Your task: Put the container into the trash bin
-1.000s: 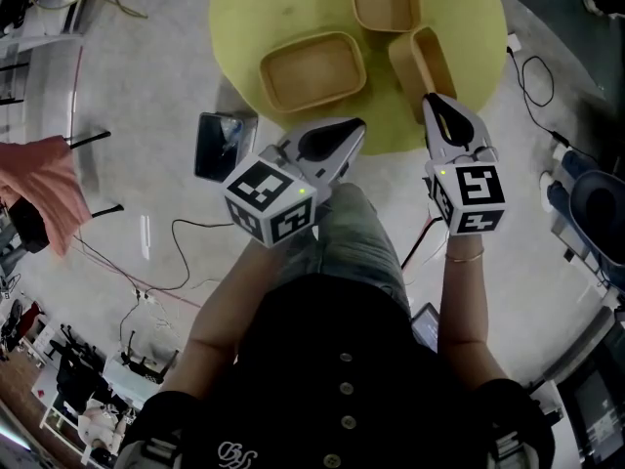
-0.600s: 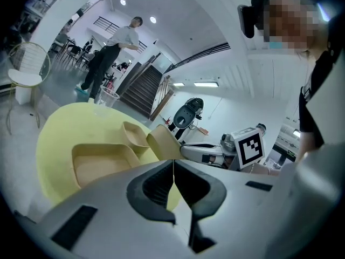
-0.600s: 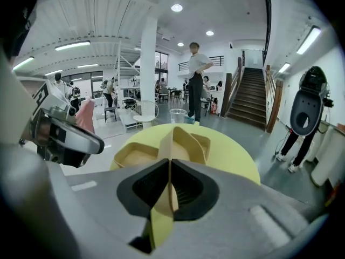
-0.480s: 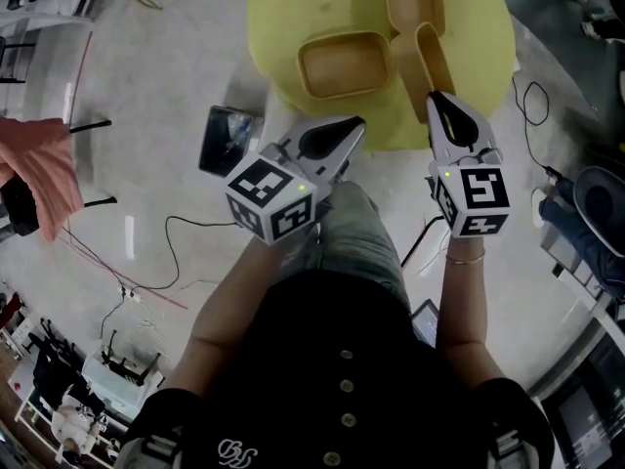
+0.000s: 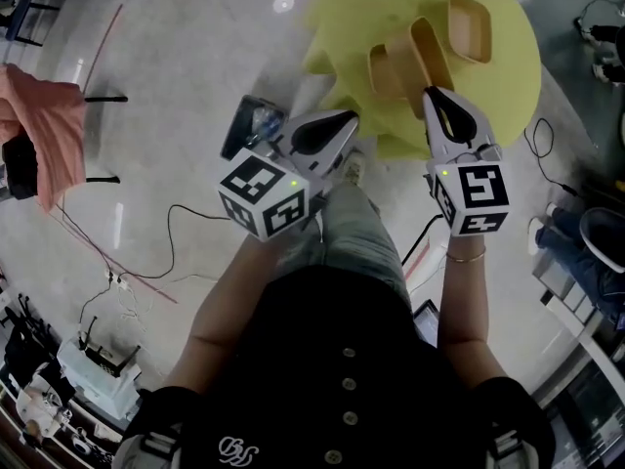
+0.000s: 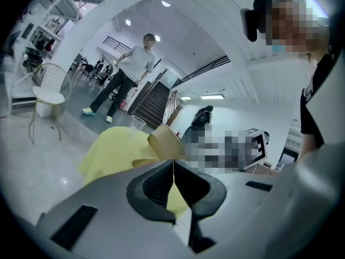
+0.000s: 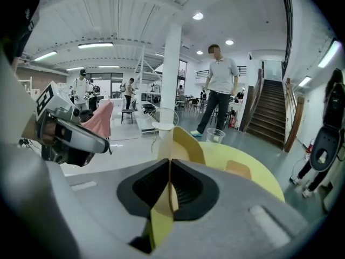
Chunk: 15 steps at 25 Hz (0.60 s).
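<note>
A tan, shallow container [image 5: 430,52] stands on edge over the yellow round table [image 5: 508,86], and my right gripper [image 5: 437,103] is shut on its rim. In the right gripper view the container's wall [image 7: 186,142] runs up from between the closed jaws of the right gripper [image 7: 170,163]. My left gripper [image 5: 344,122] is shut with nothing in it, beside the table's near edge. The dark trash bin [image 5: 252,125] sits on the floor just left of it. In the left gripper view the left gripper [image 6: 173,166] points at the held container [image 6: 164,142].
Two more tan containers [image 5: 469,27] [image 5: 386,71] lie on the table, and a clear cup [image 7: 215,135] stands at its far side. A person [image 7: 218,88] stands beyond the table. Cables [image 5: 146,262] cross the floor at the left. A pink cloth [image 5: 59,130] hangs at the far left.
Both grippers have risen and swung sideways; the table now lies at the upper right of the head view. The container stays in the right gripper. The bin is closer to the left gripper.
</note>
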Each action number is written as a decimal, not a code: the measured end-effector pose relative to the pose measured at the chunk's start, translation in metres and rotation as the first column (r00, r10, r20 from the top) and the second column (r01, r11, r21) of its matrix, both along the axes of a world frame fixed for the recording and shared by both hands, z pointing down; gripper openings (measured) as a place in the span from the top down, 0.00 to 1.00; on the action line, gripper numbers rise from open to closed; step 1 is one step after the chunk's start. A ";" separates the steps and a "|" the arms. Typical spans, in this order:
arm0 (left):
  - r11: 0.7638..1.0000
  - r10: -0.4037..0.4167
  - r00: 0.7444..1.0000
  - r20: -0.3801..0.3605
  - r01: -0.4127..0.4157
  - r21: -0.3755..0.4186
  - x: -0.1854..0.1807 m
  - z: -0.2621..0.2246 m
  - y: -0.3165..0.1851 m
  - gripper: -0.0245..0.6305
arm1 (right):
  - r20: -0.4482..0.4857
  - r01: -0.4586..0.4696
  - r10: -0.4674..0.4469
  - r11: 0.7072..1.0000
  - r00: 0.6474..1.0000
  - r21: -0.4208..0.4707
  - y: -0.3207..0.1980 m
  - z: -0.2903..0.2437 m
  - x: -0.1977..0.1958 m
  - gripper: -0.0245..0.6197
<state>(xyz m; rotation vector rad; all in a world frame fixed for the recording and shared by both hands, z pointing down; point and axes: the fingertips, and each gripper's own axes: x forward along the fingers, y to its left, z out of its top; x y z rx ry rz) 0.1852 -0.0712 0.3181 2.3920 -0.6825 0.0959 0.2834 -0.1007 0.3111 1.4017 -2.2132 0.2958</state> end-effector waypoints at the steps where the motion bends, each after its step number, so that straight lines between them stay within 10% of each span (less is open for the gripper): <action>1: 1.000 -0.019 1.000 0.002 0.019 0.005 -0.013 -0.002 -0.002 0.94 | -0.001 0.021 -0.021 1.000 1.000 0.001 -0.001 -0.001 -0.013 0.93; 15: 0.972 -0.235 0.972 0.008 0.235 0.022 -0.161 -0.007 -0.004 0.94 | -0.036 0.277 -0.277 0.961 0.960 -0.002 -0.006 -0.005 -0.163 0.93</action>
